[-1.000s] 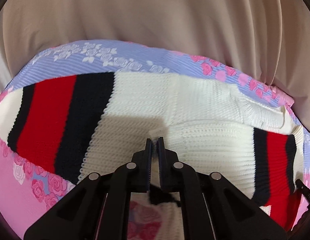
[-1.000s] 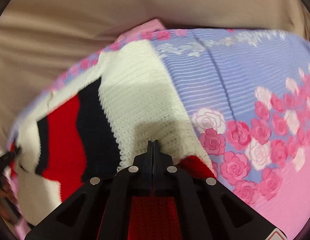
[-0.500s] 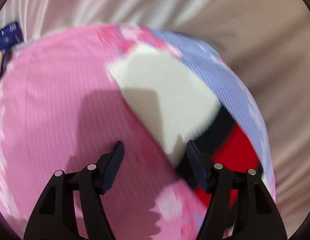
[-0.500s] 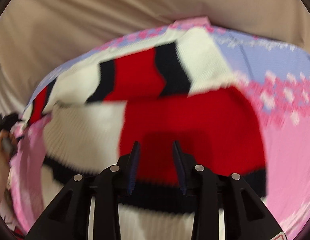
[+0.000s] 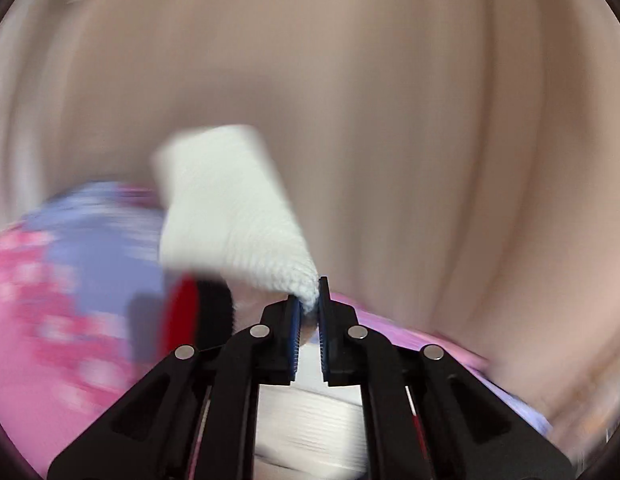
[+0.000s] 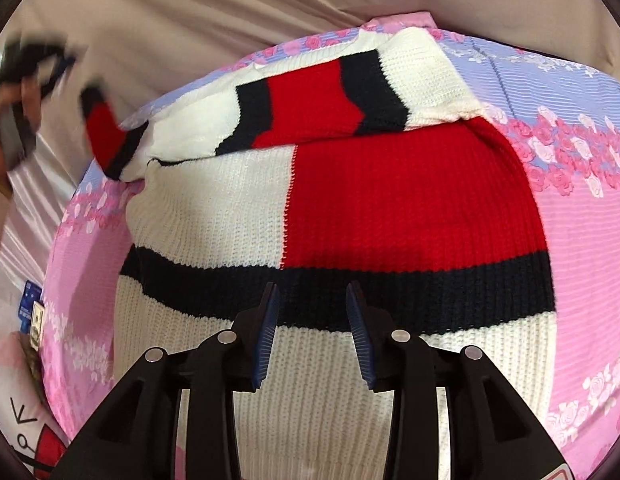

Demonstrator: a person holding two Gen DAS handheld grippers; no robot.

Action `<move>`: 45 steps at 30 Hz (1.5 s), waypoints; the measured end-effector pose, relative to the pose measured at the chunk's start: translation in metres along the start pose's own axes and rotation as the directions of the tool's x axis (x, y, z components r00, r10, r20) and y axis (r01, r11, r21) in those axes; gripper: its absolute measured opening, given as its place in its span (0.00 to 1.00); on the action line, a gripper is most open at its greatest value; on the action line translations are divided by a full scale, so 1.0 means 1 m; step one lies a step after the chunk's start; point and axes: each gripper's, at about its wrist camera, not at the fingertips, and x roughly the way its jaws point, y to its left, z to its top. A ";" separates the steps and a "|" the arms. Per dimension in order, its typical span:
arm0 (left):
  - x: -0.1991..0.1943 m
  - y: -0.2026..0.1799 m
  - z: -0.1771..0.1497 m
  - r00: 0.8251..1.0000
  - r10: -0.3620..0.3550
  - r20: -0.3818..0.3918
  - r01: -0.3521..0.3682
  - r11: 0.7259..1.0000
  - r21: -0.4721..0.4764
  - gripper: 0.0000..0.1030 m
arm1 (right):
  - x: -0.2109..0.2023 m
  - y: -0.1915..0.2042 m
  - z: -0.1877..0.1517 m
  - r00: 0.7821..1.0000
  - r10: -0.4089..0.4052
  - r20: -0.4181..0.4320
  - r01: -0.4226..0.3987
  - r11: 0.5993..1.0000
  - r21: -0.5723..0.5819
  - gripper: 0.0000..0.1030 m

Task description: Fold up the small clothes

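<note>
A knit sweater [image 6: 349,208] in white, red and navy blocks lies on a pink and lilac floral sheet [image 6: 589,240]. One striped sleeve [image 6: 317,100] is folded across its top. My right gripper [image 6: 311,300] is open and empty, low over the sweater's navy band. My left gripper [image 5: 308,304] is shut on the white cuff [image 5: 230,208] of the other sleeve and holds it lifted; the view is blurred. In the right wrist view that sleeve [image 6: 106,136] rises at the far left towards the left gripper [image 6: 26,60].
Beige fabric [image 6: 190,12] hangs behind the sheet. A white pillow with a cartoon print [image 6: 18,412] and a small blue packet [image 6: 30,300] lie at the left edge of the right wrist view.
The left gripper, open half a second ago, has shut on the white cuff and lifted it. The right gripper let go of the sweater, opened and drew back over the body.
</note>
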 end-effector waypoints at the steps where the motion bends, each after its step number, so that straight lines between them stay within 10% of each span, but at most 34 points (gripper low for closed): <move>1: 0.003 -0.034 -0.015 0.997 -0.070 -0.029 0.071 0.997 0.032 0.07 | -0.002 -0.002 0.000 1.000 -0.005 0.006 0.005 1.000 0.007 0.34; 4: 0.029 -0.113 -0.087 0.965 -0.180 -0.191 0.201 0.975 0.098 0.13 | -0.004 -0.012 -0.003 0.999 -0.027 0.019 0.027 0.999 0.026 0.38; 5: 0.041 -0.127 -0.115 0.951 -0.174 -0.254 0.207 0.973 0.107 0.29 | -0.004 -0.017 -0.005 0.999 -0.039 0.020 0.038 0.999 0.031 0.39; 7: 0.069 -0.136 -0.182 0.922 -0.063 -0.383 0.118 0.986 0.120 0.54 | -0.003 -0.029 -0.007 0.996 -0.088 0.021 0.087 0.995 0.043 0.39; 11: 0.078 -0.091 -0.246 0.862 0.017 -0.506 -0.021 1.000 -0.002 0.52 | -0.013 -0.056 -0.003 0.990 -0.136 0.044 0.132 0.988 0.076 0.39; 18: 0.047 0.021 -0.192 0.917 0.191 -0.351 -0.275 0.938 -0.209 0.68 | -0.004 -0.089 0.068 0.989 -0.088 0.119 0.072 0.989 0.131 0.43; 25: 0.064 0.083 -0.164 0.911 0.212 -0.352 -0.338 0.874 -0.350 0.68 | 0.067 -0.099 0.141 0.993 -0.082 0.089 0.067 0.984 0.166 0.51; 28: 0.072 0.101 -0.162 0.911 0.170 -0.375 -0.325 0.857 -0.401 0.52 | 0.089 -0.101 0.144 0.995 -0.085 0.056 0.072 0.976 0.207 0.48; 29: 0.075 0.103 -0.163 0.914 0.146 -0.378 -0.308 0.857 -0.413 0.32 | 0.087 -0.098 0.145 0.994 -0.079 0.076 0.061 0.976 0.207 0.41; 30: 0.078 0.104 -0.164 0.920 0.112 -0.376 -0.277 0.864 -0.420 0.23 | 0.084 -0.094 0.149 0.996 -0.041 0.084 0.023 0.980 0.197 0.05; 36: 0.056 0.082 -0.151 0.957 0.124 -0.261 -0.204 0.930 -0.306 0.14 | 0.007 -0.074 0.181 0.919 0.013 0.394 -0.059 0.993 0.105 0.06; 41: 0.073 0.089 -0.174 0.915 0.197 -0.353 -0.287 0.932 -0.223 0.14 | 0.095 -0.110 0.177 0.984 -0.149 0.098 0.134 0.980 0.146 0.05; 45: 0.071 0.088 -0.174 0.914 0.211 -0.345 -0.285 0.942 -0.179 0.14 | 0.060 -0.101 0.176 0.958 -0.109 0.264 0.071 0.986 0.151 0.05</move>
